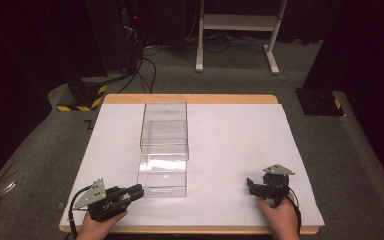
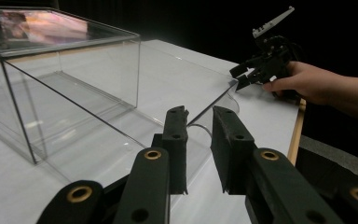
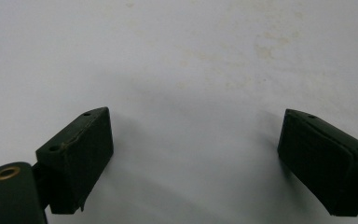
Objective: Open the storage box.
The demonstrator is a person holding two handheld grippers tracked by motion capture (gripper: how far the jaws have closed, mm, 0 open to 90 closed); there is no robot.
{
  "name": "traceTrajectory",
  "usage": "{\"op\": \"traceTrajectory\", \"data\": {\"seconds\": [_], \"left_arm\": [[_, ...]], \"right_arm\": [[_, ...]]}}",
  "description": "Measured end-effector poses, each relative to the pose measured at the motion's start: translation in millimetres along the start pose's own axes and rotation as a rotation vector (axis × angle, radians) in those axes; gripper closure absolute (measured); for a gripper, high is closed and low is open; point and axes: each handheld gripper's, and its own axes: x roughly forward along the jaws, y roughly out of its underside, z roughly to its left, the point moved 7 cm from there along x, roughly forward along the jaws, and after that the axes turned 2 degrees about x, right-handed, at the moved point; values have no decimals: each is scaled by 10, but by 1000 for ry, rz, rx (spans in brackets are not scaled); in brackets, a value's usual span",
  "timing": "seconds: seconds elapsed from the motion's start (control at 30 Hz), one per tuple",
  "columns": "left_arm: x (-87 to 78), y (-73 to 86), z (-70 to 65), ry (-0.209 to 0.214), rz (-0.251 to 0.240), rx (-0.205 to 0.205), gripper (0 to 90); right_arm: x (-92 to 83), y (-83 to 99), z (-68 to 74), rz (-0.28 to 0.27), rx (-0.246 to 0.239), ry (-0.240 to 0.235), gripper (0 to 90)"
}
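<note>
With the clear acrylic box (image 1: pixel 163 150) lying mid-table, the left gripper (image 2: pixel 198 140), jaws slightly parted and empty just beside its near corner, should withdraw gently; the right gripper (image 3: pixel 193 158) rests spread

The right tool (image 3: pixel 196 161) looks down on the white table (image 3: pixel 191 60), its two black jaws standing wide apart with nothing between them. Each jaw casts a soft shadow on the surface. Faint yellowish stains mark the table toward the upper right.
</note>
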Motion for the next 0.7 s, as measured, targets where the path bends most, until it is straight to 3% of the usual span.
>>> {"op": "traceTrajectory", "data": {"seconds": [0.3,0.43,0.7], "left_arm": [[-170,-40,204,-83,-50,-18,725],[-269,-11,337,-162,-54,-19,699],[-404,65,567,-270,-48,-47,661]], "right_arm": [[0,0,0,0,0,0,105],[0,-1,-1,0,-1,0,105],[0,-1,-1,0,-1,0,105]]}}
